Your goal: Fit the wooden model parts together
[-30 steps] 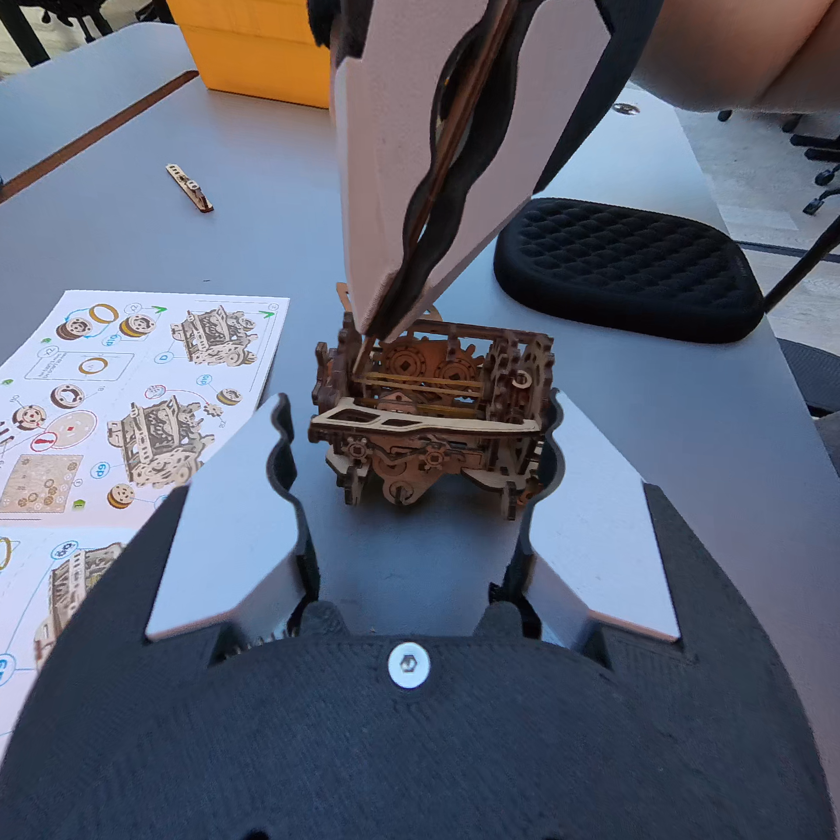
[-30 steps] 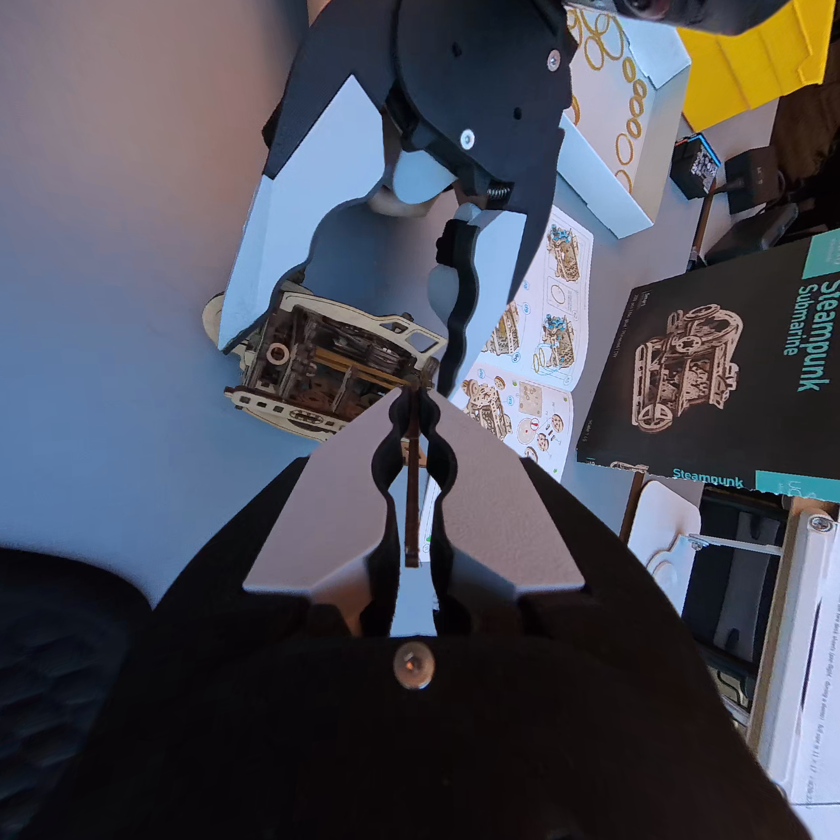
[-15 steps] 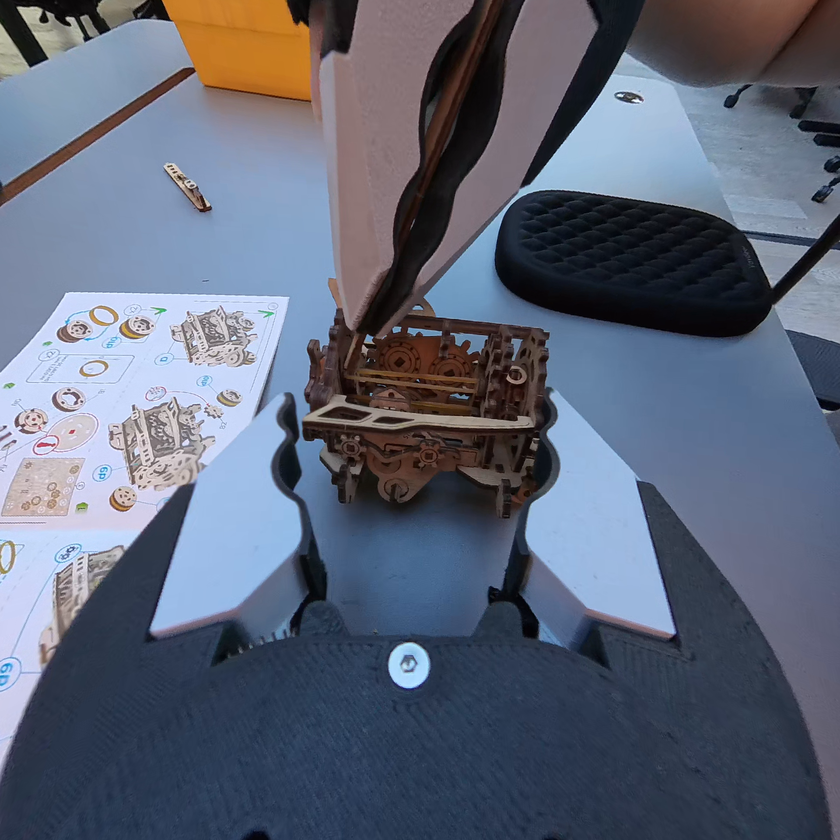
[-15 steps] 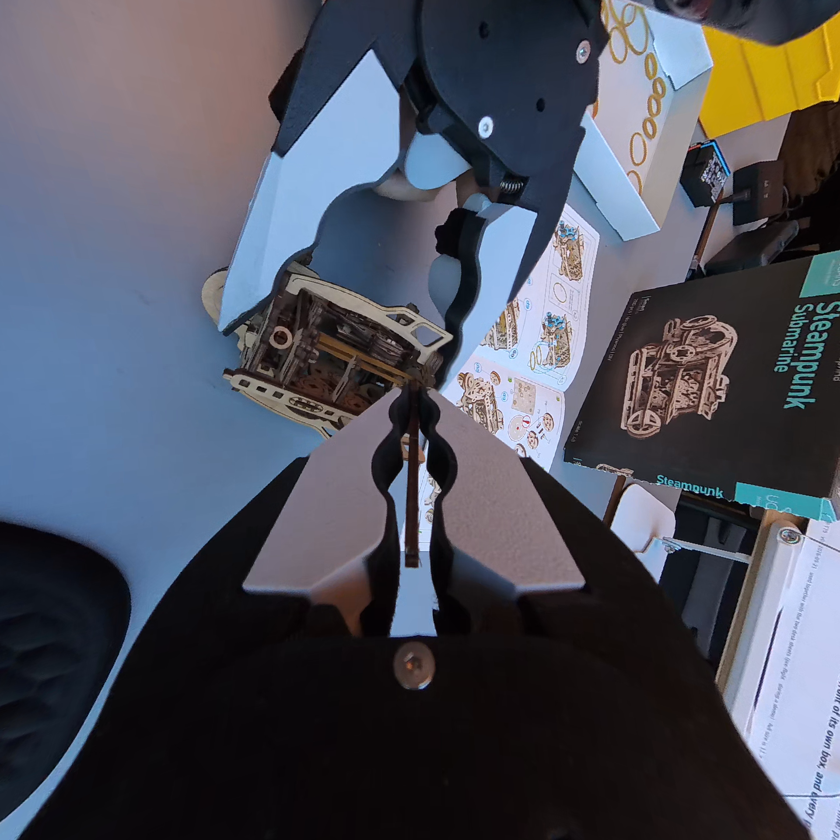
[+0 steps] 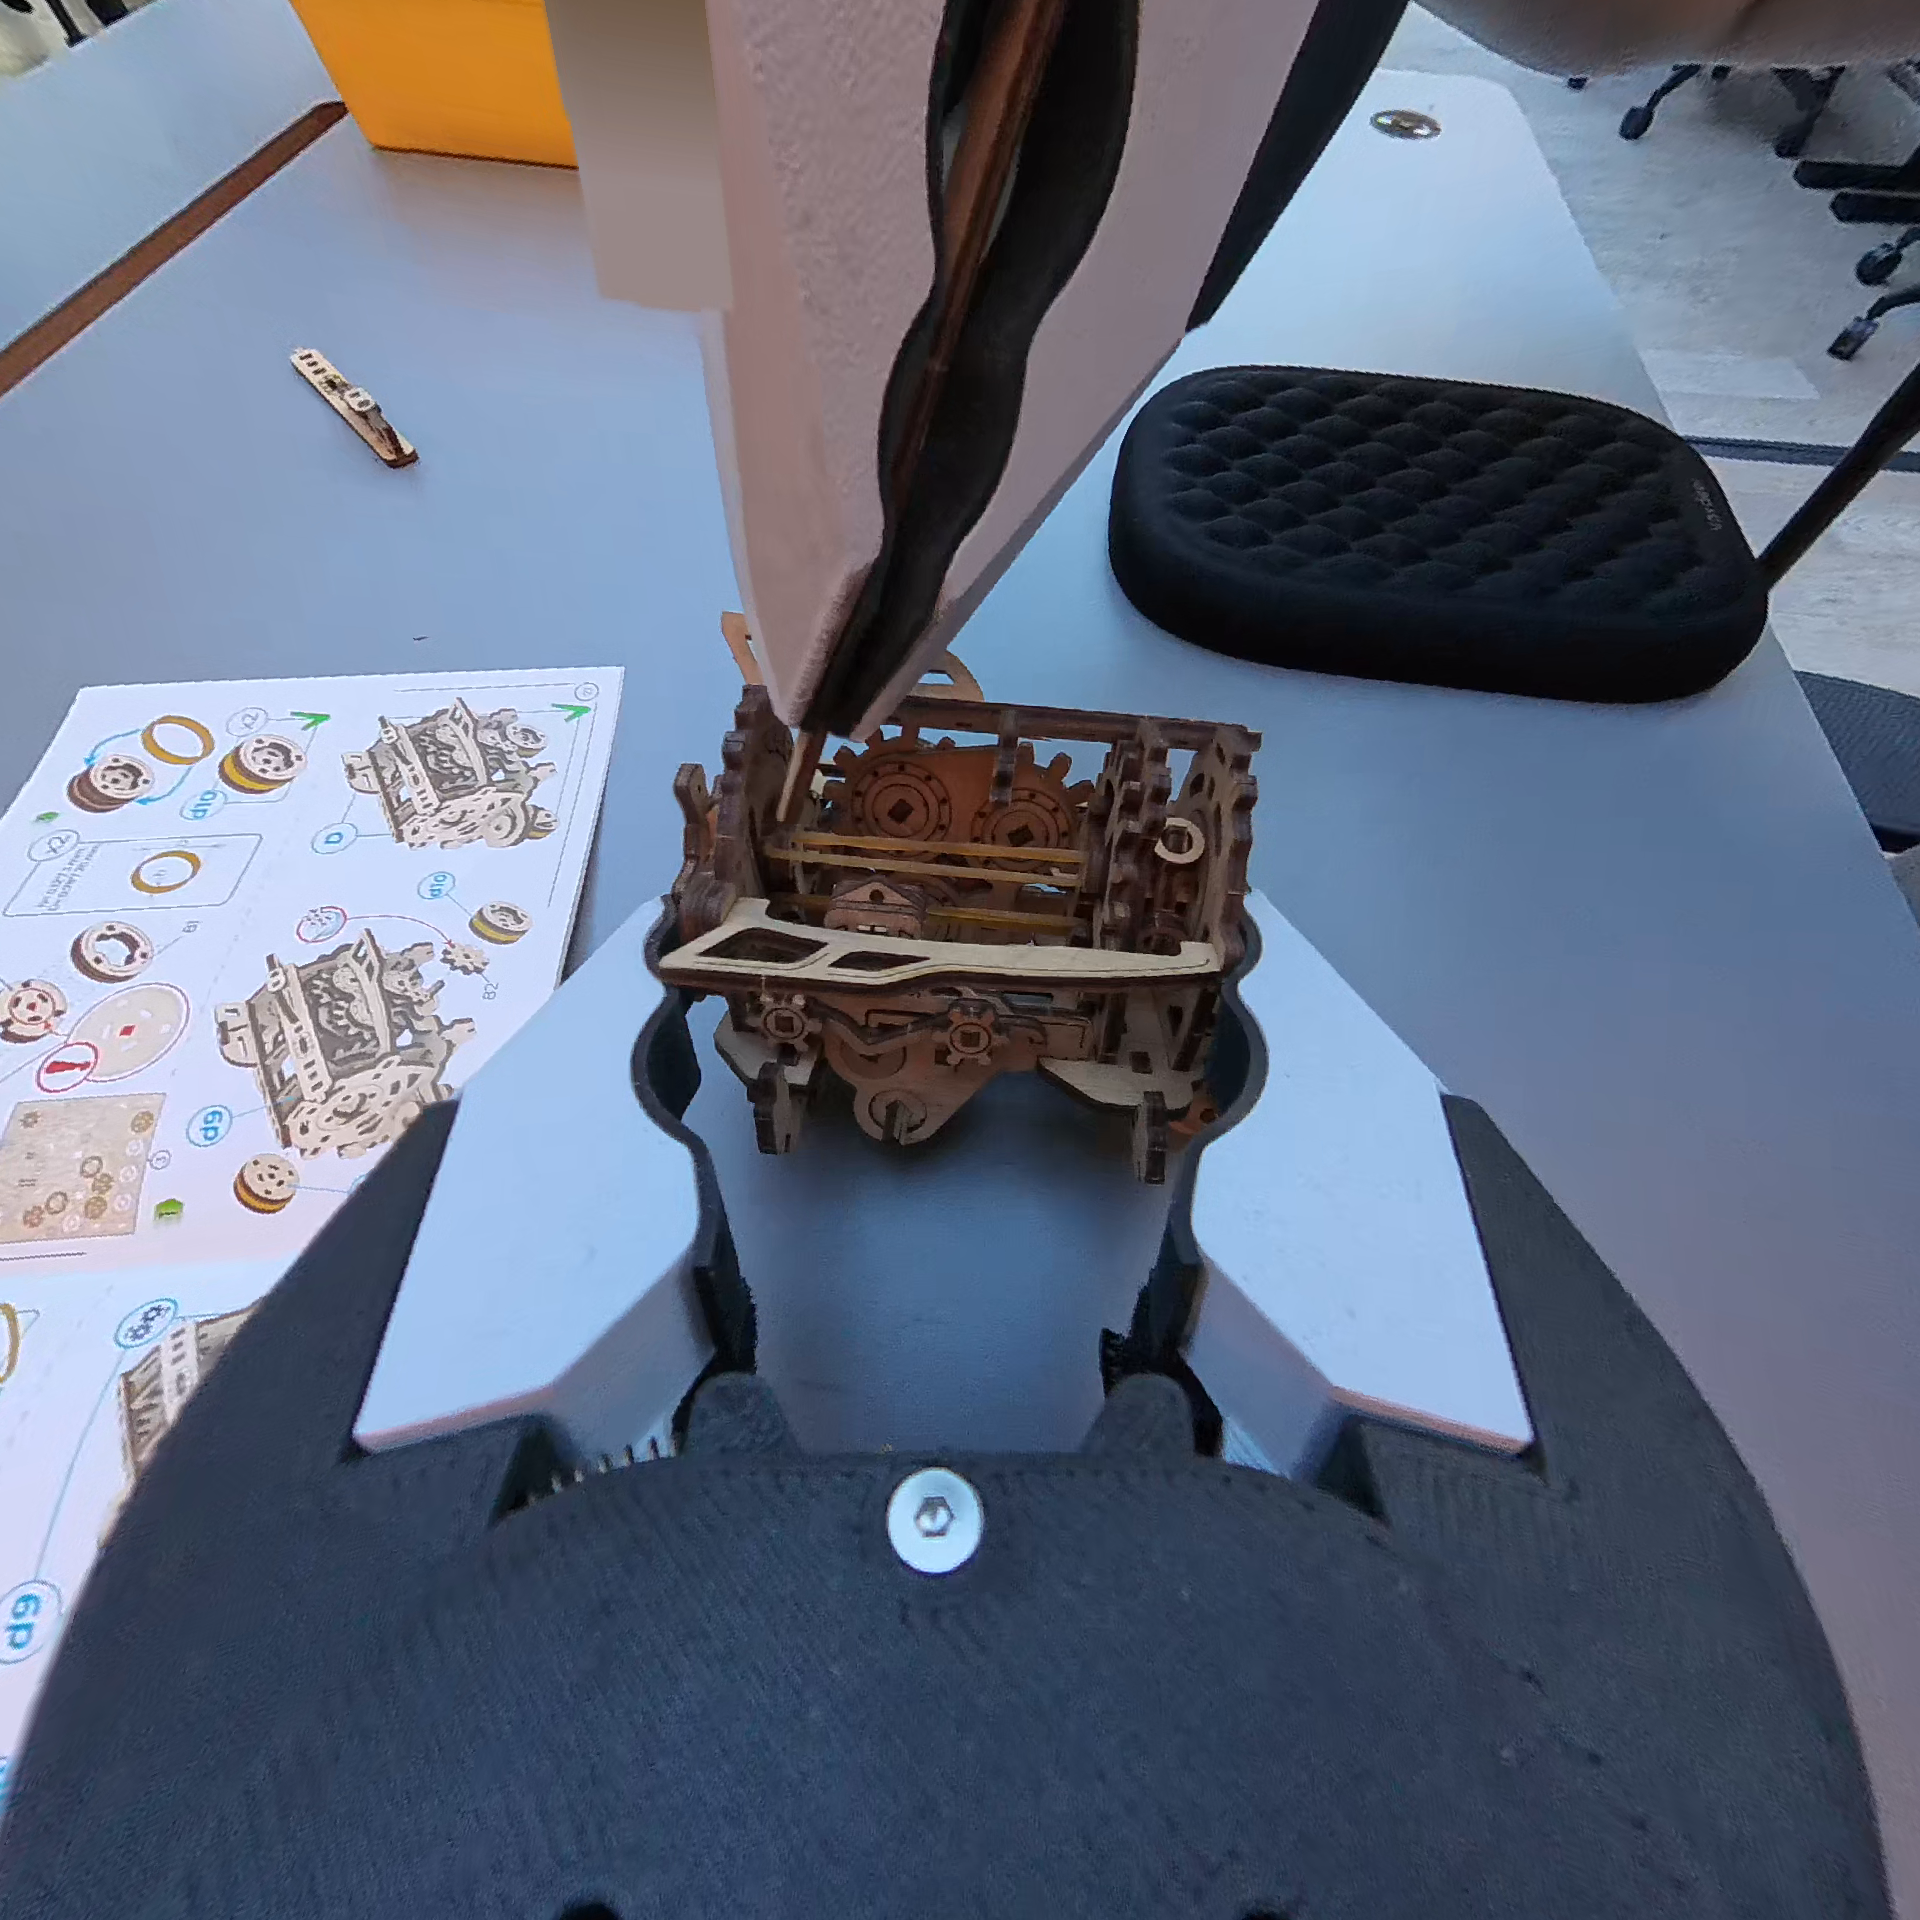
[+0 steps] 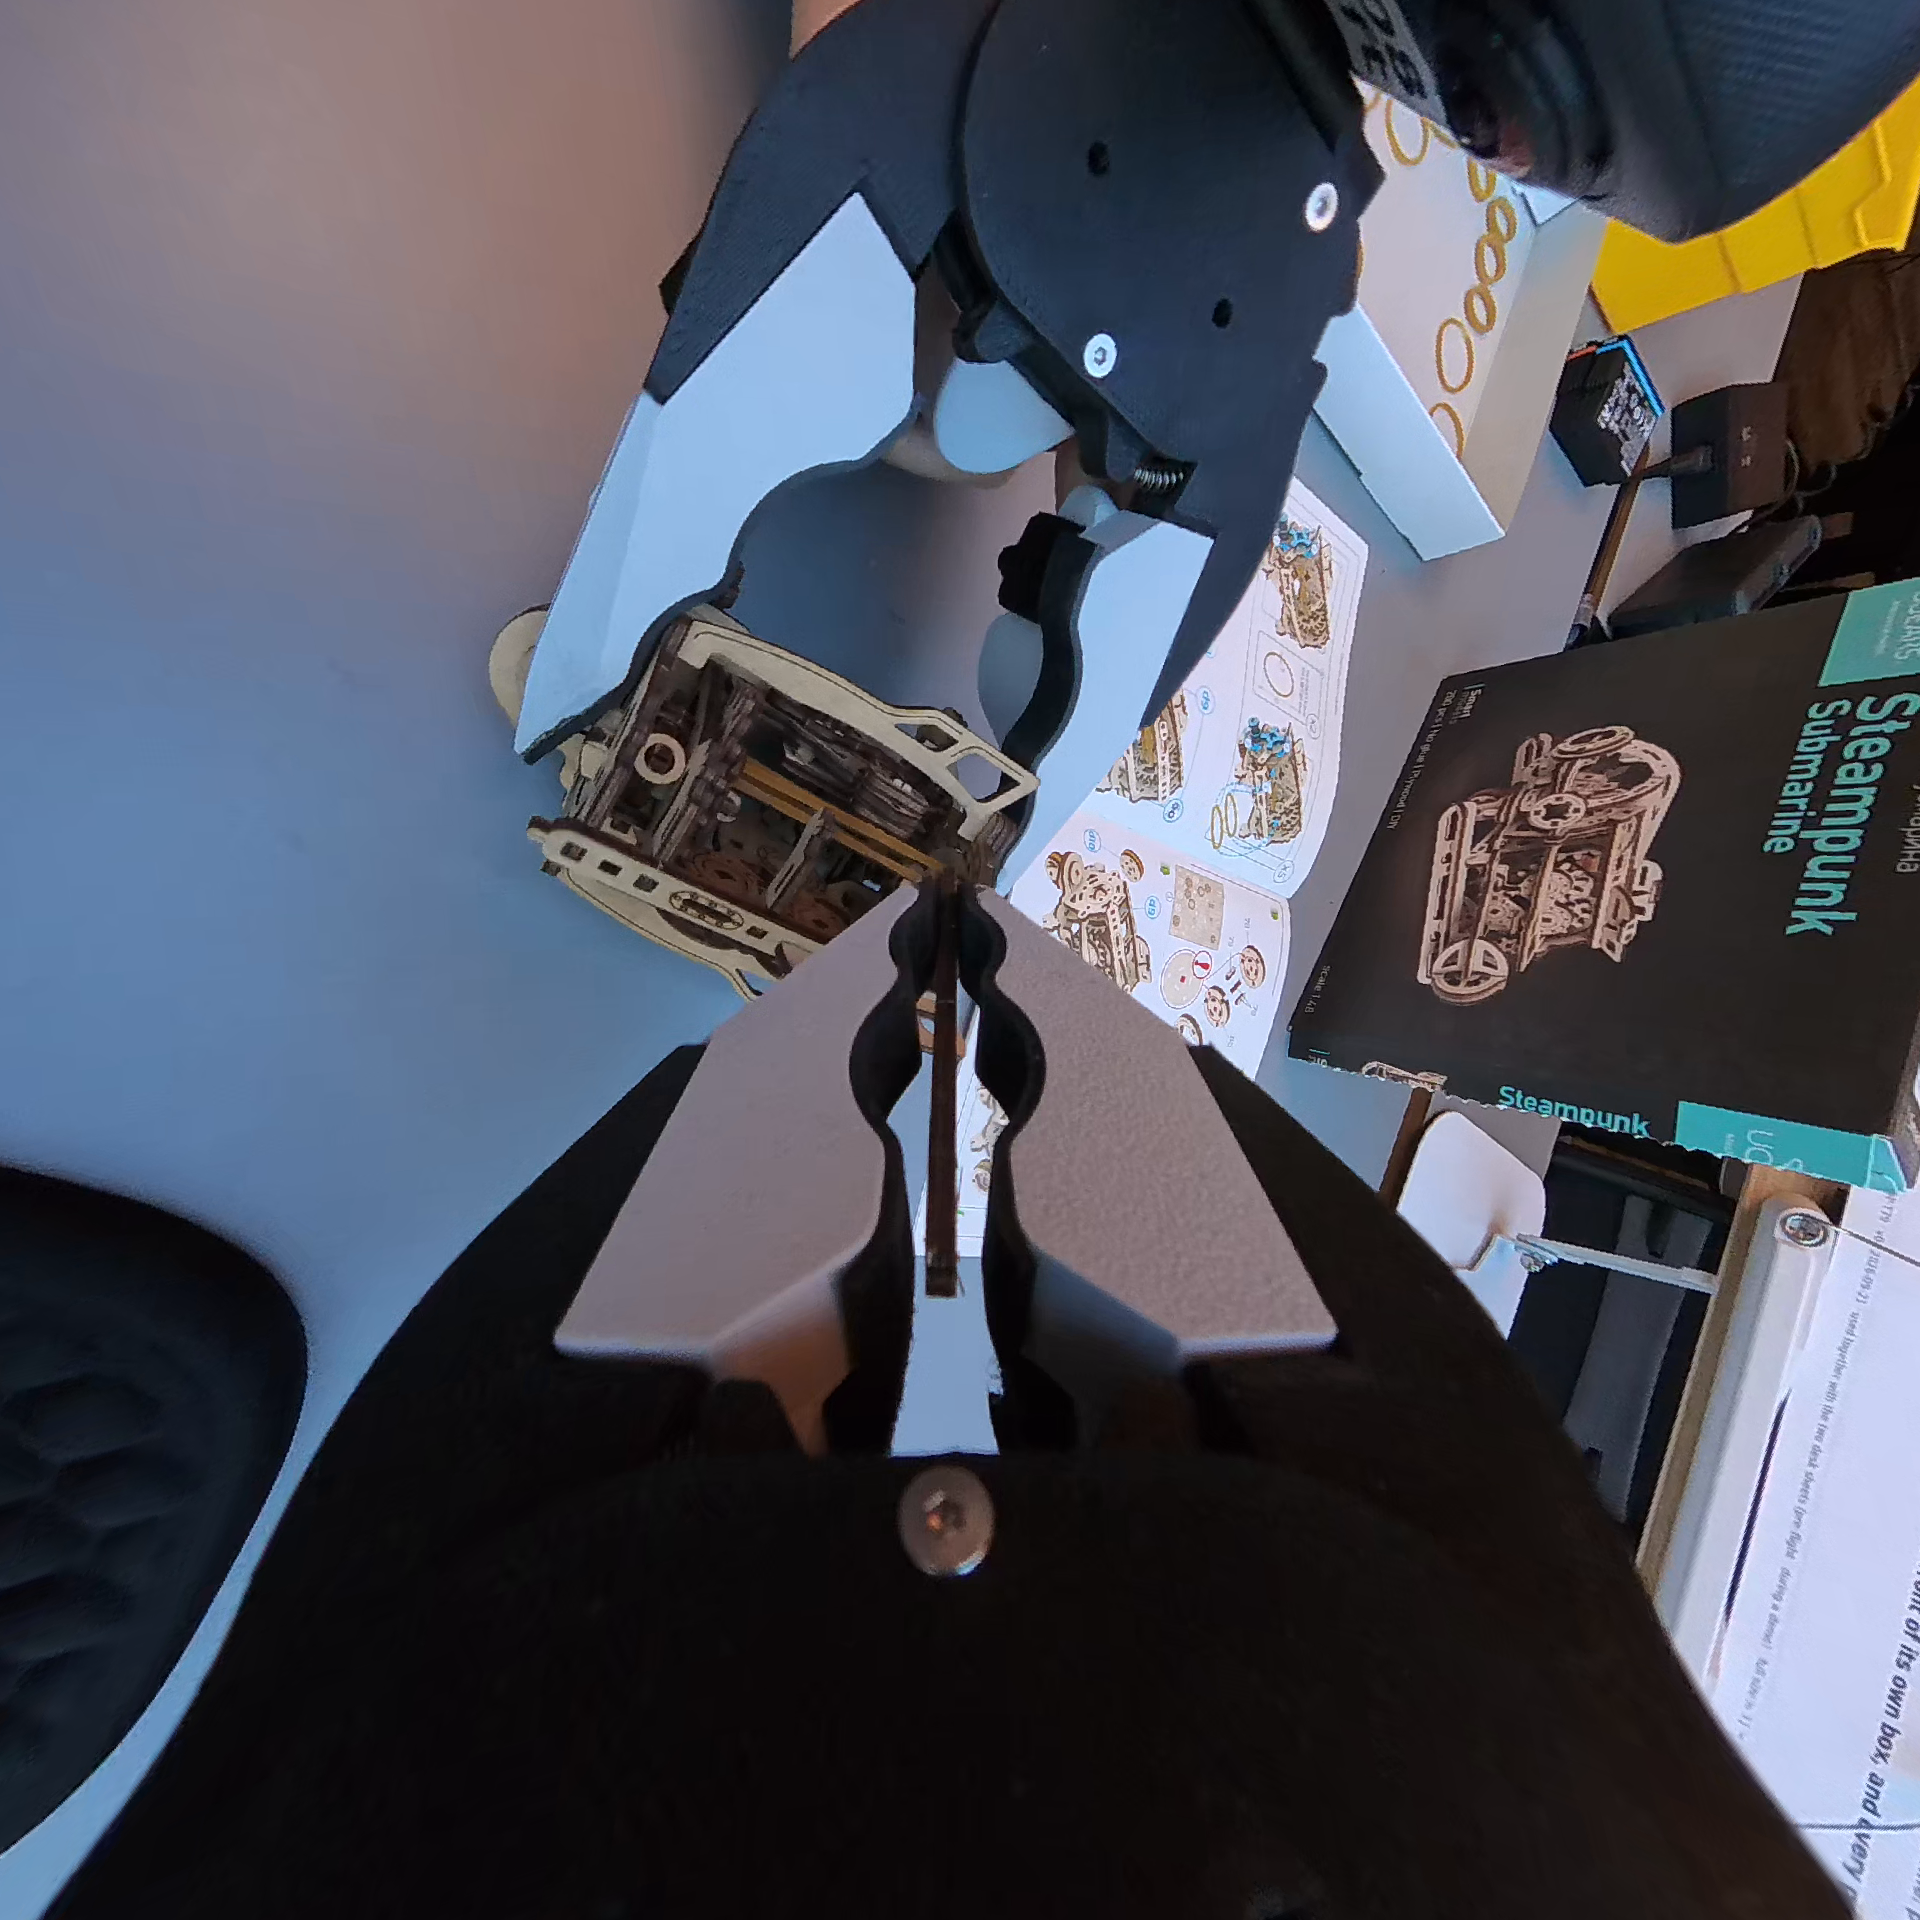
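The brown wooden model (image 5: pixel 956 935) stands on the grey table (image 5: pixel 1455 1039). My left gripper (image 5: pixel 951 935) reaches around it, and the pads (image 5: pixel 660 997) touch its two short ends. The right wrist view shows the same hold on the model (image 6: pixel 769 821) by the left gripper (image 6: pixel 790 748). My right gripper (image 6: pixel 940 894) is shut on a thin flat wooden strip (image 6: pixel 941 1122) held edge-on. In the left wrist view the right gripper (image 5: pixel 831 707) comes down from above, and the strip's tip (image 5: pixel 795 779) sits inside the model's top left corner.
An instruction sheet (image 5: pixel 260 935) lies left of the model. A black quilted cushion (image 5: pixel 1434 530) lies at the back right, a loose wooden strip (image 5: pixel 353 405) at the back left, and an orange bin (image 5: pixel 447 73) behind it. A black kit box (image 6: pixel 1621 862) lies beyond the sheet. The tips of one gripper are about 5 centimeters away from the tips of the other.
My left gripper's fingers have closed in from beside the model onto its ends. My right gripper, still shut on the strip, has come lower, and the strip's tip now sits in the model's corner.
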`<control>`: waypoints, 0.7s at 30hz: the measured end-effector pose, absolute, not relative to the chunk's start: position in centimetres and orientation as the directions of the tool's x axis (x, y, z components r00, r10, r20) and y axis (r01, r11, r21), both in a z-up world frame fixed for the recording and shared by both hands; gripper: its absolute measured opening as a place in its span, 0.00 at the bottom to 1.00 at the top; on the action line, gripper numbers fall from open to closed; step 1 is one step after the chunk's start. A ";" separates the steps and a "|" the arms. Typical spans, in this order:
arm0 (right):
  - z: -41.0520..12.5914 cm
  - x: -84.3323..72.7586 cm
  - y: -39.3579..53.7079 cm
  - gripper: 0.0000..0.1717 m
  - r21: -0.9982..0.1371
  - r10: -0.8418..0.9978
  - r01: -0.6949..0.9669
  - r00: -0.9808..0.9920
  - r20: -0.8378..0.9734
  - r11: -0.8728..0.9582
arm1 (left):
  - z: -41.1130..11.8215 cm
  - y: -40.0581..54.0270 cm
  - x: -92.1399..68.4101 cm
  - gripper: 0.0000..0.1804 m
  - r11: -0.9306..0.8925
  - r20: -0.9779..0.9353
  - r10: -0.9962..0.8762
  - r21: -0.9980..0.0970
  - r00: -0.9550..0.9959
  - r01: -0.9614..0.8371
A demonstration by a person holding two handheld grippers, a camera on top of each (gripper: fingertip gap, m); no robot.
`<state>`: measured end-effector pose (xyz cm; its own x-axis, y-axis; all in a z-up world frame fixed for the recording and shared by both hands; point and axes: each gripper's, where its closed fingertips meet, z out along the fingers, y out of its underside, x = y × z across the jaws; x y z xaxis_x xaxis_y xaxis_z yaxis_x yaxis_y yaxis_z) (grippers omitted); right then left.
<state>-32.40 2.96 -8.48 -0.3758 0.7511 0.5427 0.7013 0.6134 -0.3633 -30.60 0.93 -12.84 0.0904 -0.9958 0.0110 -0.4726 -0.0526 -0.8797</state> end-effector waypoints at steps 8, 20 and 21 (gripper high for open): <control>-8.7 -32.4 2.9 0.01 -0.309 0.715 0.687 -0.440 0.543 0.658 | -12.8 0.7 -30.6 0.55 -0.045 0.012 -0.997 -0.879 0.074 -0.474; -8.9 -32.7 3.0 0.00 -0.307 0.725 0.693 -0.452 0.520 0.652 | -12.8 0.7 -30.6 0.55 -0.040 0.006 -0.997 -0.879 0.073 -0.475; -8.9 -32.7 3.0 0.00 -0.308 0.726 0.693 -0.452 0.519 0.652 | -12.8 0.7 -30.6 0.55 -0.040 0.006 -0.997 -0.879 0.073 -0.475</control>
